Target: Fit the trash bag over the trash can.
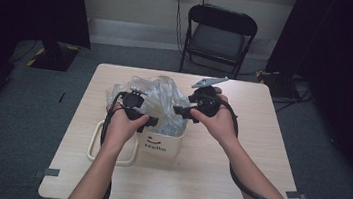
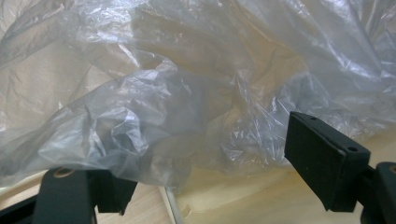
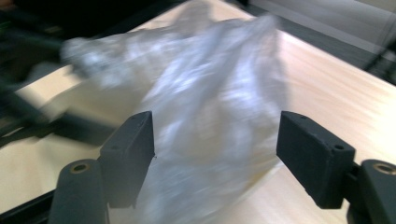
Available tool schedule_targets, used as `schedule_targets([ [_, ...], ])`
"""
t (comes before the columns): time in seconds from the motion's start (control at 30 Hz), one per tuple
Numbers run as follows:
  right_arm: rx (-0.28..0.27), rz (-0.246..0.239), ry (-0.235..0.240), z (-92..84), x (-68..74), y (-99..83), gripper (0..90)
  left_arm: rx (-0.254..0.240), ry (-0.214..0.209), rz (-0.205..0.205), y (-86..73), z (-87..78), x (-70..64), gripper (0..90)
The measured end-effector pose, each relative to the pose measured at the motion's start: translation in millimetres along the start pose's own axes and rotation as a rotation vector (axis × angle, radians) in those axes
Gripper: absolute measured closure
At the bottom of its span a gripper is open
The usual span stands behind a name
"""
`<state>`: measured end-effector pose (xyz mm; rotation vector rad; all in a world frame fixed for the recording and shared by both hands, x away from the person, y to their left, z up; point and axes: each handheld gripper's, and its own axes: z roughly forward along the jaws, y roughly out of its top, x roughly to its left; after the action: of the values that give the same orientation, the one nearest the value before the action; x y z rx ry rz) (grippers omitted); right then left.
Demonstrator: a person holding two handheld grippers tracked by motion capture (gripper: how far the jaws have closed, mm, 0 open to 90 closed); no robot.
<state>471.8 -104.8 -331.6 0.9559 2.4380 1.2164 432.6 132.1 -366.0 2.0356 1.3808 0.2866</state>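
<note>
Legible text: the single word "Hello" in dark letters on the front wall of the cream-coloured bin (image 1: pixel 161 145) standing on the table, as seen in the high view; directly above the word, a small printed smiling face. No other lettering, numerals or brand marks are readable.

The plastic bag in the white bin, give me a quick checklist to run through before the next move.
1. Right gripper jaws apart, clear of the film: ok.
2. Left gripper jaws apart: ok.
3. Plastic bag bunched above the bin: ok.
4. Bag edge folded over the bin's rim: cannot tell.
5. Bin upright on the table: ok.
6. Bag free of tears: cannot tell.
</note>
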Motion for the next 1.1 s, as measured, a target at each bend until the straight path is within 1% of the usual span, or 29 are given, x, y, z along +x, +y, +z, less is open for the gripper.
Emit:
schedule_targets([
  [0.03, 0.006, 0.009, -0.024, 2.1, -3.4, 2.6, 27.2, 0.003, -0.002, -0.004, -0.4, 0.3, 0.0, 21.8],
  [0.07, 0.013, 0.005, -0.058, 4.5, -6.0, 4.9, 27.3, 0.005, -0.002, -0.004, -0.8, 0.8, 0.0, 21.8],
  [0.1, 0.013, 0.005, -0.081, 7.7, -8.4, 6.9, 27.9, 0.006, -0.004, 0.001, -1.0, 1.2, 0.4, 22.0],
  [0.17, 0.016, 0.028, -0.087, 15.4, -12.5, 9.2, 32.7, 0.003, -0.01, 0.0, -1.4, 1.5, 0.9, 22.2],
  [0.23, 0.032, 0.04, -0.065, 24.0, -14.1, 9.1, 40.3, -0.004, -0.015, -0.002, -1.9, 0.2, 1.5, 22.2],
  [0.27, 0.035, 0.039, -0.056, 27.6, -13.9, 8.7, 47.1, -0.004, -0.018, 0.001, -1.9, -1.1, 2.1, 22.2],
  [0.3, 0.036, 0.025, -0.044, 29.7, -12.8, 8.2, 57.6, -0.009, -0.022, -0.005, -2.1, -2.8, 2.8, 22.2],
  [0.33, 0.039, 0.011, -0.027, 30.5, -10.4, 7.9, 61.2, -0.018, -0.022, -0.01, -2.3, -4.7, 3.7, 22.2],
  [0.37, 0.031, 0.0, -0.015, 30.7, -8.1, 7.1, 65.1, -0.019, -0.02, -0.004, -2.4, -7.2, 4.8, 22.1],
  [0.4, 0.027, -0.012, 0.004, 30.3, -6.0, 5.8, 69.9, -0.028, -0.02, -0.012, -2.4, -9.5, 5.6, 22.1],
  [0.43, 0.023, -0.027, 0.014, 29.6, -4.7, 4.4, 73.6, -0.032, -0.021, -0.011, -2.1, -11.8, 6.5, 22.2],
  [0.5, 0.025, -0.037, 0.041, 27.2, -1.9, 0.5, 77.5, -0.038, -0.021, -0.007, -1.2, -16.6, 7.7, 22.5],
  [0.57, 0.04, -0.048, 0.076, 25.1, 0.0, -4.5, 80.1, -0.048, -0.023, -0.013, 0.4, -20.3, 7.7, 22.6],
  [0.6, 0.051, -0.056, 0.083, 23.6, 1.5, -7.0, 84.6, -0.049, -0.027, -0.018, 1.3, -21.4, 7.7, 22.6],
  [0.63, 0.056, -0.067, 0.086, 21.5, 2.9, -9.7, 84.5, -0.05, -0.032, -0.02, 2.6, -22.6, 8.2, 22.6],
  [0.67, 0.057, -0.07, 0.092, 20.1, 4.0, -12.3, 84.8, -0.058, -0.035, -0.032, 4.2, -23.5, 8.6, 22.6],
  [0.73, 0.06, -0.065, 0.121, 18.0, 6.0, -17.0, 85.6, -0.056, -0.029, -0.035, 8.1, -25.4, 10.7, 23.0],
  [0.8, 0.071, -0.08, 0.135, 16.6, 9.5, -20.2, 86.7, -0.072, -0.025, -0.055, 12.1, -27.1, 12.7, 24.3],
  [0.9, 0.101, -0.097, 0.162, 17.0, 16.4, -23.6, 87.1, -0.089, -0.021, -0.072, 17.5, -28.0, 15.4, 26.7],
  [1.0, 0.114, -0.107, 0.186, 19.1, 21.6, -25.6, 86.7, -0.067, -0.012, -0.076, 21.3, -24.1, 17.3, 27.6],
  [1.03, 0.116, -0.106, 0.198, 19.9, 22.8, -25.9, 86.2, -0.063, -0.008, -0.082, 22.2, -22.2, 18.1, 28.5],
  [1.07, 0.117, -0.104, 0.206, 20.5, 23.8, -26.2, 85.4, -0.057, 0.003, -0.08, 22.9, -20.3, 19.2, 30.2],
  [1.1, 0.117, -0.105, 0.212, 21.5, 24.8, -26.6, 84.9, -0.056, 0.003, -0.08, 23.4, -18.5, 20.0, 32.0],
])
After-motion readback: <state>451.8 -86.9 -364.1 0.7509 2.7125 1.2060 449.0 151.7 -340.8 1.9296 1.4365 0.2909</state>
